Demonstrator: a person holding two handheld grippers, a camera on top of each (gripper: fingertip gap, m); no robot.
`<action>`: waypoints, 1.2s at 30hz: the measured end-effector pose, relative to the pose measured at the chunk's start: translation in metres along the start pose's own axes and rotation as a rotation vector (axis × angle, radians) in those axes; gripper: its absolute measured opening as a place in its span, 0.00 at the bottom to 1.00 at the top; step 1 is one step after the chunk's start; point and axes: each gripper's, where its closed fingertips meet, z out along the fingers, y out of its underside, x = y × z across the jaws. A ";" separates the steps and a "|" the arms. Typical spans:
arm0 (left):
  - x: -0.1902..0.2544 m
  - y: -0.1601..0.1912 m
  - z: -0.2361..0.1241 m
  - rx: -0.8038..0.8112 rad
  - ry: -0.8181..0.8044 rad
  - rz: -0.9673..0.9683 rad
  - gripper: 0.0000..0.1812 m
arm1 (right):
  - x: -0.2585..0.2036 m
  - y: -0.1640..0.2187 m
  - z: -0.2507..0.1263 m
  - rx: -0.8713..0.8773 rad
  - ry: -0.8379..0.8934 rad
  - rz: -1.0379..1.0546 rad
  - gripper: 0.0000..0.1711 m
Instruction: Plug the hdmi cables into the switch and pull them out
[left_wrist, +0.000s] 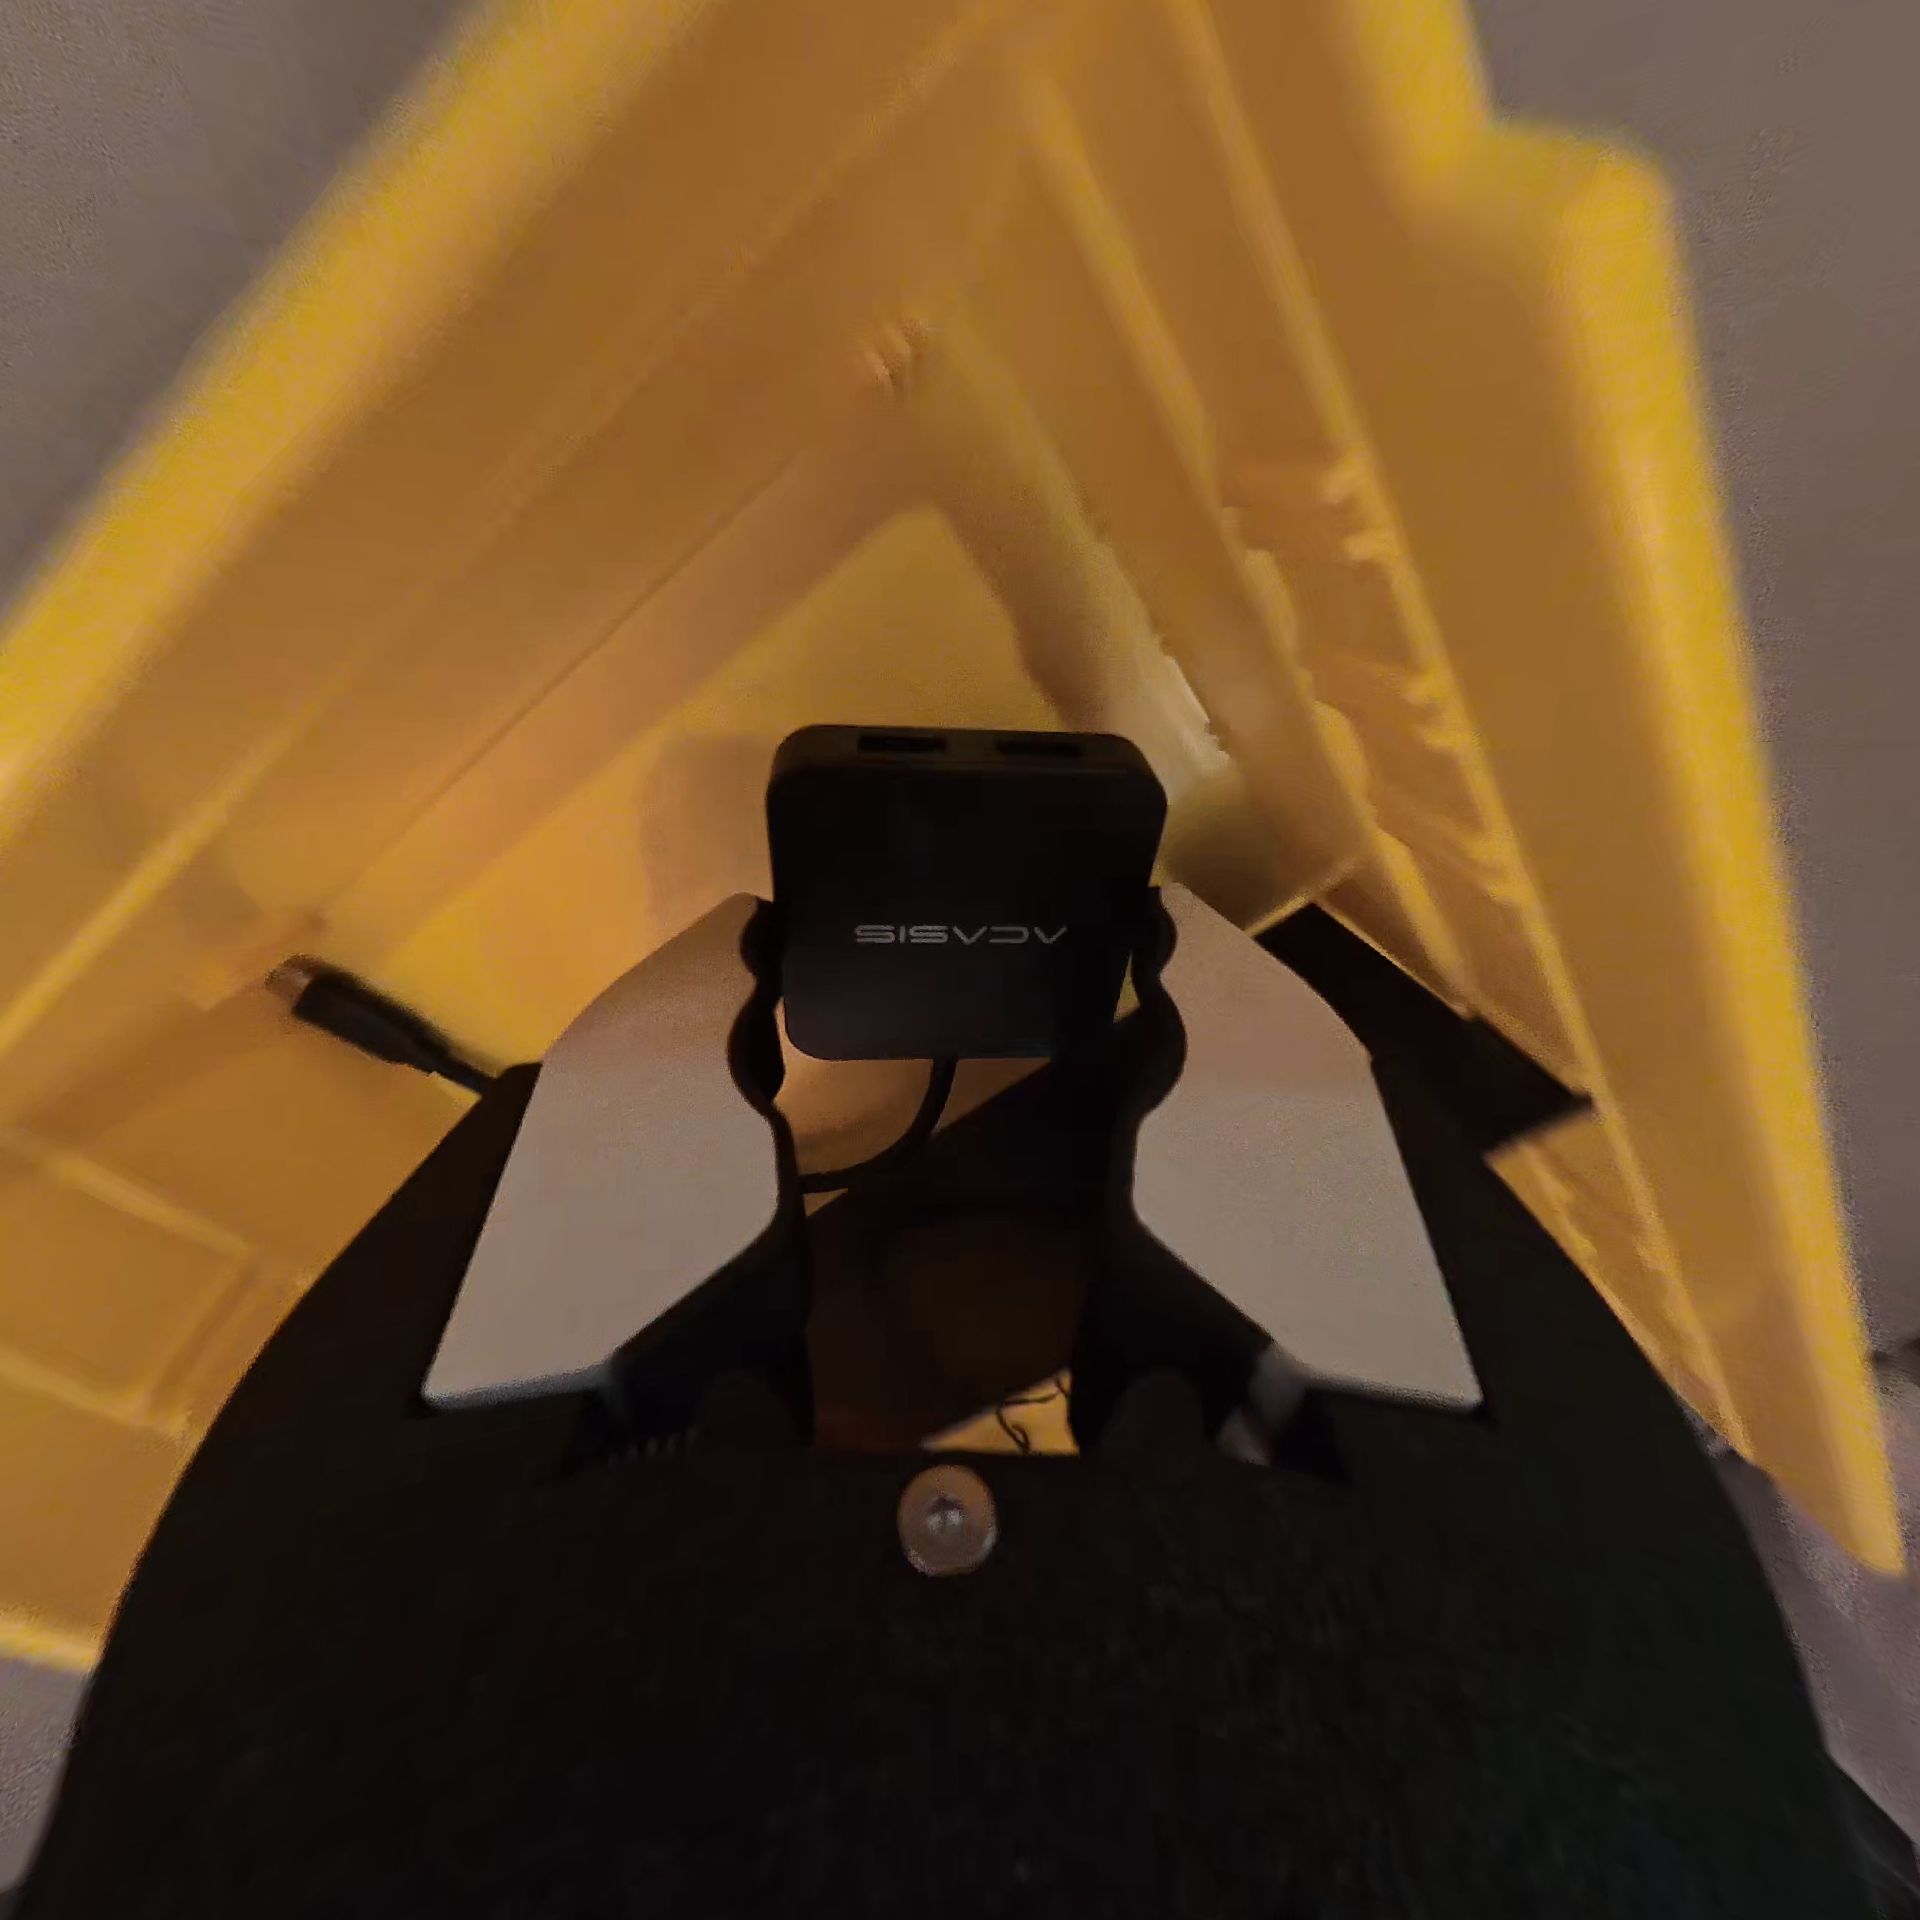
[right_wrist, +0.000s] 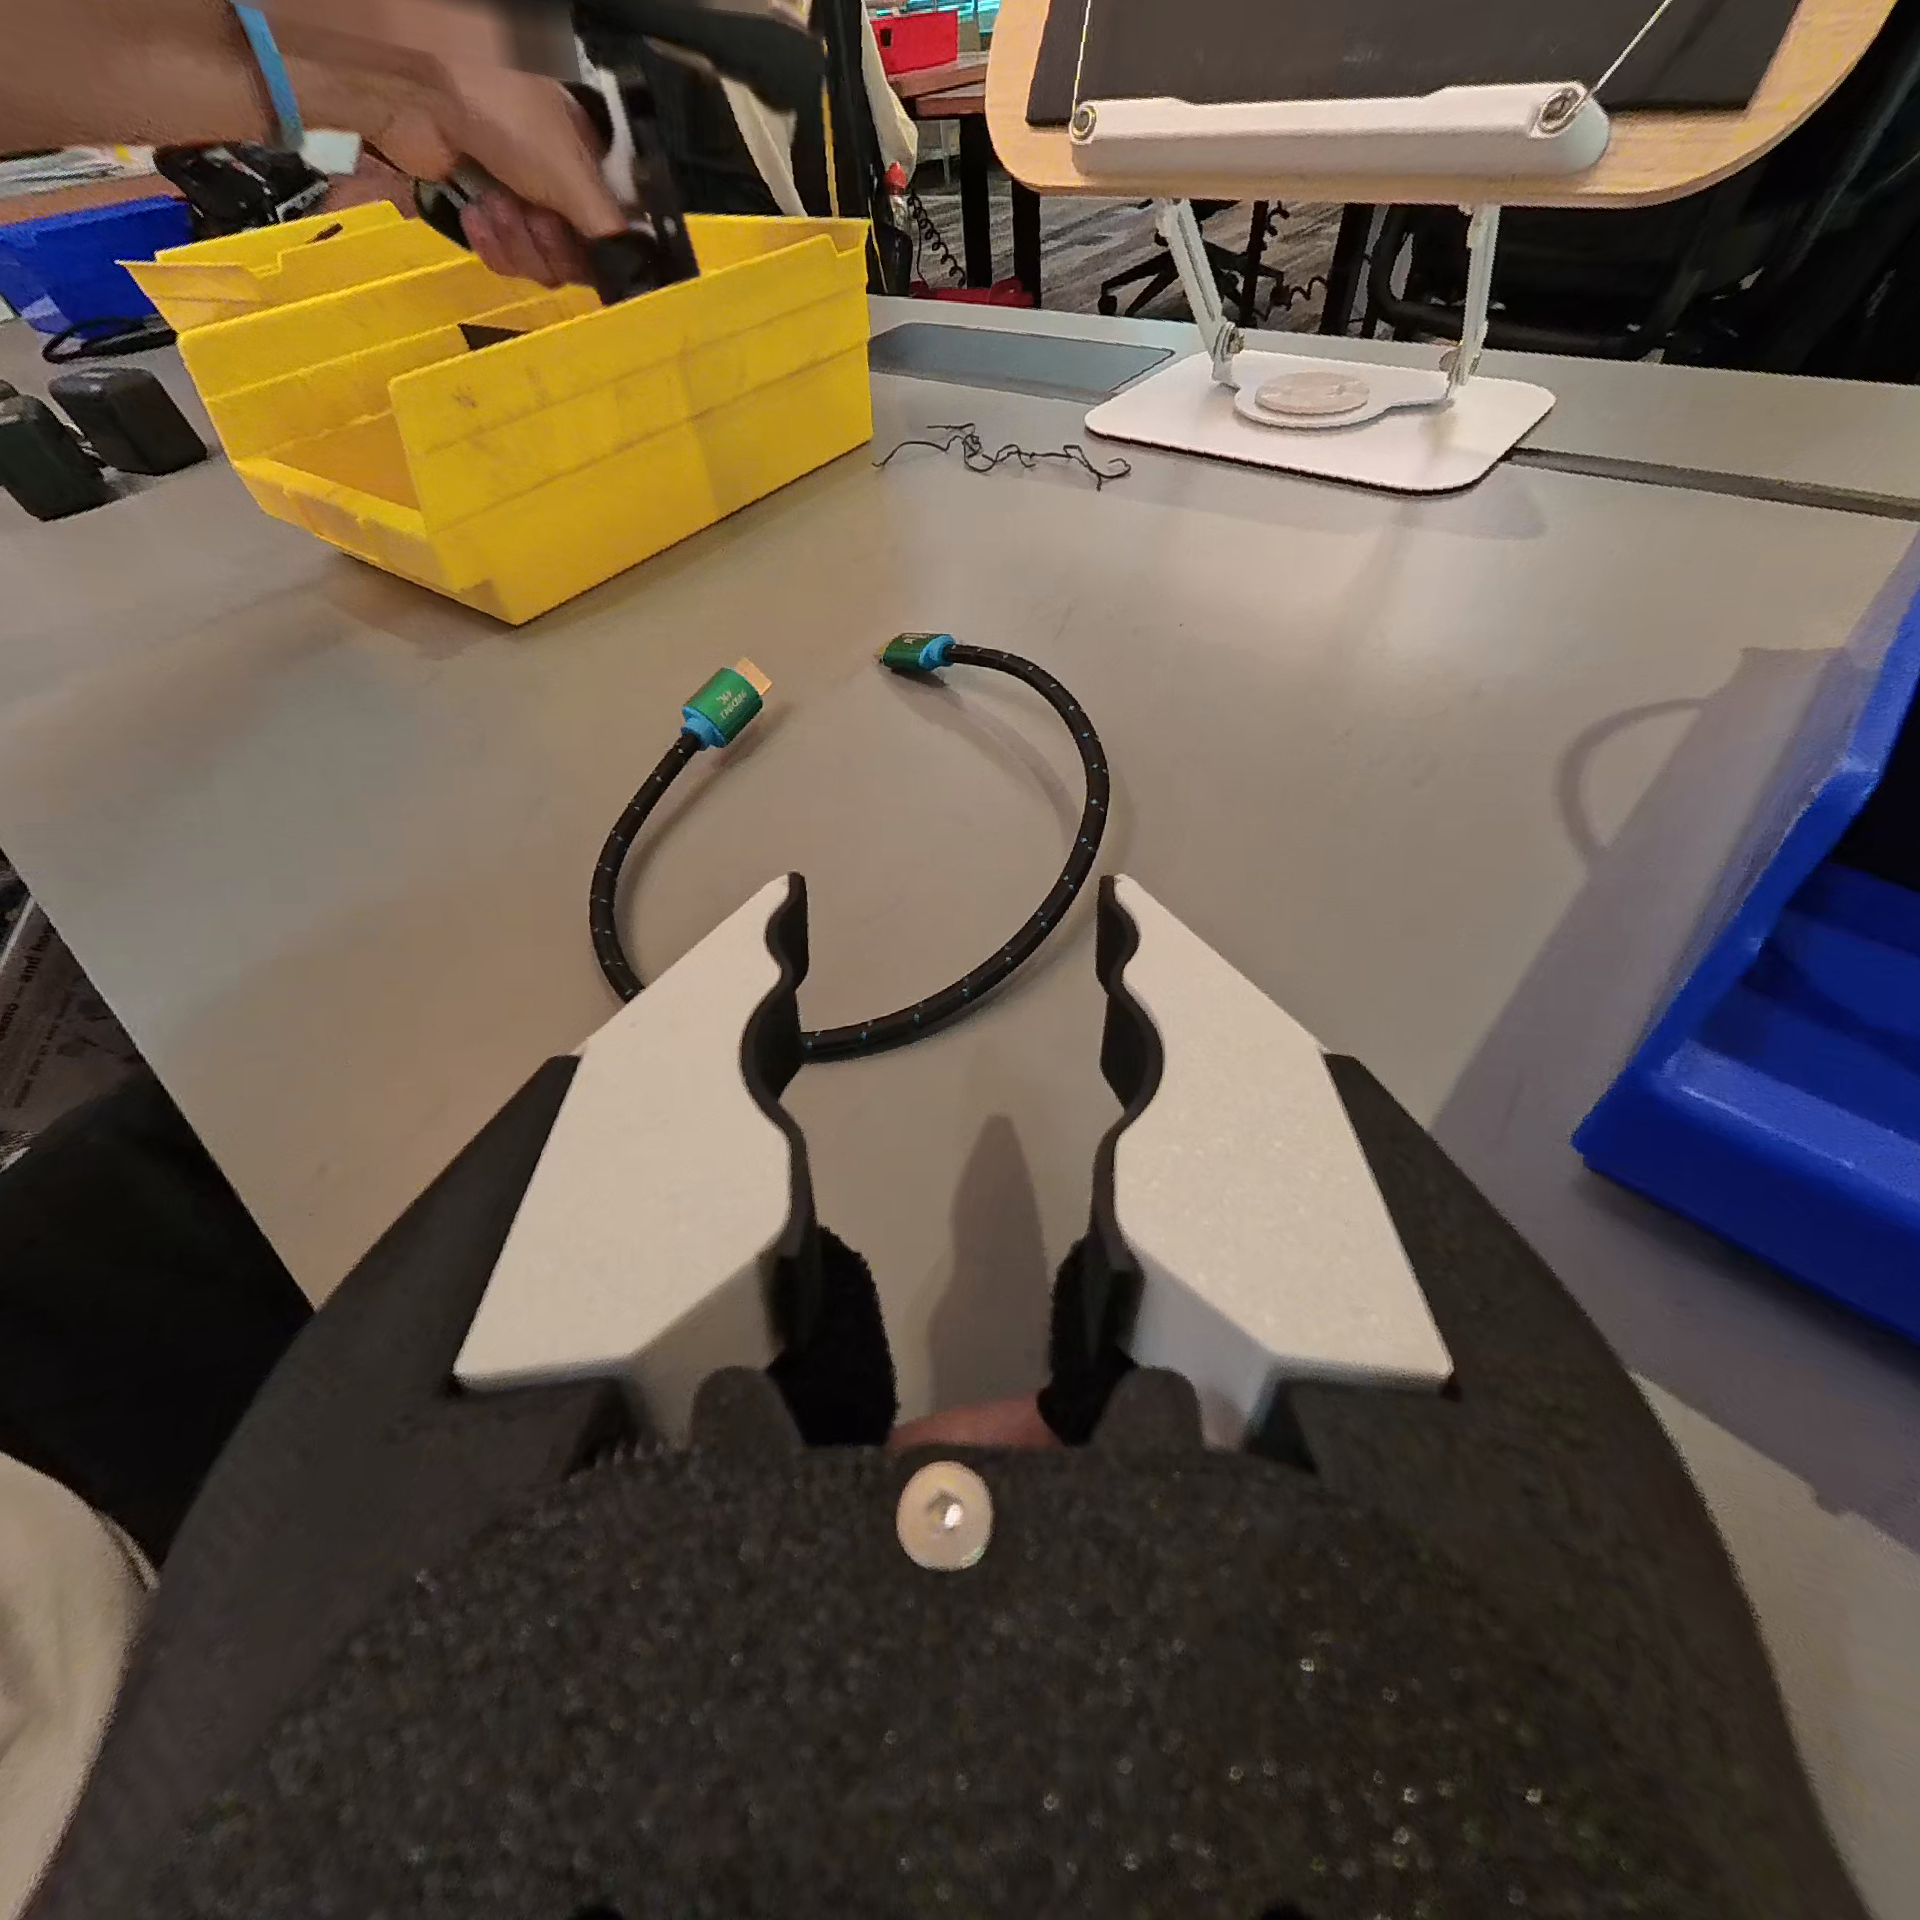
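Observation:
My left gripper (left_wrist: 956, 935) is shut on a black square switch (left_wrist: 961, 894), with the pads against its two sides. The switch's two ports face away from me and its own black lead (left_wrist: 914, 1132) hangs down between the fingers. I hold it inside the yellow bin (left_wrist: 520, 520). A black plug (left_wrist: 332, 1003) lies in the bin at the left. In the right wrist view the left gripper (right_wrist: 634, 239) is over the yellow bin (right_wrist: 582, 457). My right gripper (right_wrist: 951, 914) is open and empty above a braided HDMI cable (right_wrist: 1081, 831) with green connectors (right_wrist: 724, 707) on the grey table.
A blue bin (right_wrist: 1787, 1039) stands at the right edge. A white stand (right_wrist: 1320, 426) with a wooden board is at the back right. A black thread (right_wrist: 997, 457) lies beside the yellow bin. Dark blocks (right_wrist: 94, 436) sit at the far left. Measured from the fingertips, the black plug (left_wrist: 332, 1003) is 10 cm or so from the left gripper and 60 cm from the right.

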 end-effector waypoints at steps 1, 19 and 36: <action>0.000 0.000 -0.014 0.043 0.036 -0.012 0.36 | -0.001 -0.001 -0.001 0.008 -0.007 -0.001 0.32; 0.260 0.054 -0.204 0.321 0.435 0.895 0.36 | -0.089 -0.104 0.029 0.114 -0.391 -0.101 0.32; 0.372 0.109 -0.103 -0.353 0.678 1.110 0.36 | -0.154 -0.108 0.039 0.198 -0.454 -0.539 0.23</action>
